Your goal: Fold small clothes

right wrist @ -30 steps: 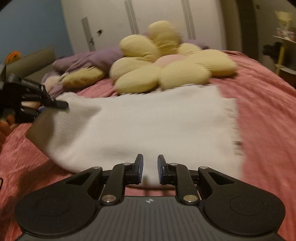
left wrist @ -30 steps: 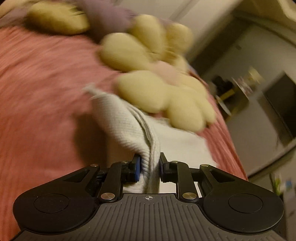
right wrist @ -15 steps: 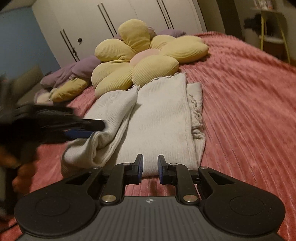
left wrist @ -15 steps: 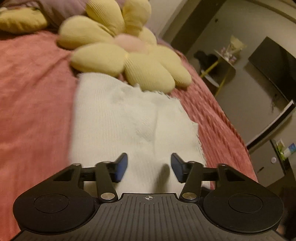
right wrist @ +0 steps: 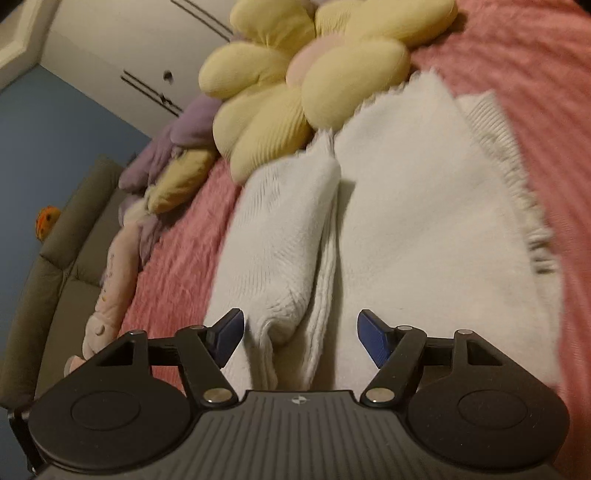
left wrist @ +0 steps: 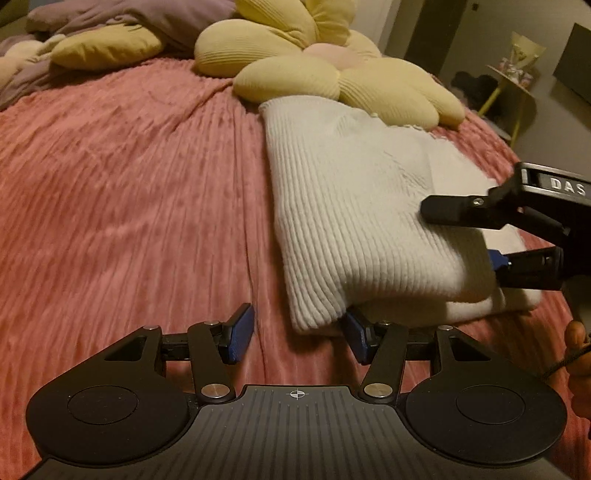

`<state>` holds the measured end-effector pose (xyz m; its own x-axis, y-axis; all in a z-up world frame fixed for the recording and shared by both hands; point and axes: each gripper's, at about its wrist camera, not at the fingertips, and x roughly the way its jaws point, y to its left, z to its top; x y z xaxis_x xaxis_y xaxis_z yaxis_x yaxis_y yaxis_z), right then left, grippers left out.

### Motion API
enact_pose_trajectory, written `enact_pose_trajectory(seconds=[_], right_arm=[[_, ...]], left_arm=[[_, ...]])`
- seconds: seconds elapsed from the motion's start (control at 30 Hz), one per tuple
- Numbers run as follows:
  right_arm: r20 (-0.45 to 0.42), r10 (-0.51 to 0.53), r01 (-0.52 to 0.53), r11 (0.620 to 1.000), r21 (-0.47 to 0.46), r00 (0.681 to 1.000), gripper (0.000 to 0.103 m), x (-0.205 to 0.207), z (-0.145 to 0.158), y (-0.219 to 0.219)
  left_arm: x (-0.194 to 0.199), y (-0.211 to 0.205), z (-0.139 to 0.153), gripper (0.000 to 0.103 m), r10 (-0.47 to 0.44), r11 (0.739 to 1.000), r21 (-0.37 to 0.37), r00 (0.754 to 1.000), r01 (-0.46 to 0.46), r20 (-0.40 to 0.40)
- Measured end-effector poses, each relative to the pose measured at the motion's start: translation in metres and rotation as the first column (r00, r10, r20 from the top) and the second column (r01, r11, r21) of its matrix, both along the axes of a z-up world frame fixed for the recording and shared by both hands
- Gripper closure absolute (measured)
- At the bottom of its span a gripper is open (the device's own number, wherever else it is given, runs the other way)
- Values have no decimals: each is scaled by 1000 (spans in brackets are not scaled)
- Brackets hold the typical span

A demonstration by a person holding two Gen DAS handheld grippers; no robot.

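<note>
A white knit garment [left wrist: 354, 206] lies folded lengthwise on the pink bedspread [left wrist: 129, 184], its left part laid over the middle [right wrist: 280, 236]. My left gripper [left wrist: 299, 334] is open low at the garment's near left corner; the corner sits between the pads, close to the right one, and is not pinched. My right gripper [right wrist: 301, 338] has its jaws opening around the garment's near folded edge, and the pads stand clear of the cloth. From the left wrist view the right gripper [left wrist: 469, 236] reaches in from the right, one finger above the fold and one below.
A yellow flower pillow [left wrist: 332, 74] touches the garment's far end. Purple bedding [left wrist: 129, 18] and a yellow pillow [left wrist: 107, 48] lie at the far left. A grey sofa [right wrist: 55, 258] with a plush toy [right wrist: 110, 288] stands left of the bed, a yellow side table [left wrist: 517, 81] to the right.
Both grippers have let go of the garment, the left first and then the right. The lifted left part now lies folded over the middle. My left gripper has sunk to the near corner.
</note>
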<state>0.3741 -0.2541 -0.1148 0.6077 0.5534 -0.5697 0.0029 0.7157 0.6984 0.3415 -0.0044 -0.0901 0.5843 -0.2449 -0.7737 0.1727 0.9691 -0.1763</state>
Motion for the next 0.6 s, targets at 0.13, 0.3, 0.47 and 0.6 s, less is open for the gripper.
enact_pose_trajectory(seconds=[0.13, 0.3, 0.47, 0.6], right_arm=[[32, 26, -26, 1000, -18, 999, 67, 8, 6, 9], [24, 28, -28, 1000, -7, 999, 60, 15, 3, 12], [-19, -7, 9, 998, 62, 1000, 70, 24, -5, 10], [139, 19, 6, 984, -180, 990, 82, 10, 33, 23]], left_arm=[[-1, 0, -2, 44, 14, 1000, -5, 1000, -14, 2], [-1, -2, -3, 43, 14, 1000, 1, 1000, -14, 2], [-1, -2, -1, 43, 20, 1000, 1, 1000, -20, -3], [-1, -1, 3, 42, 38, 999, -17, 999, -39, -8]])
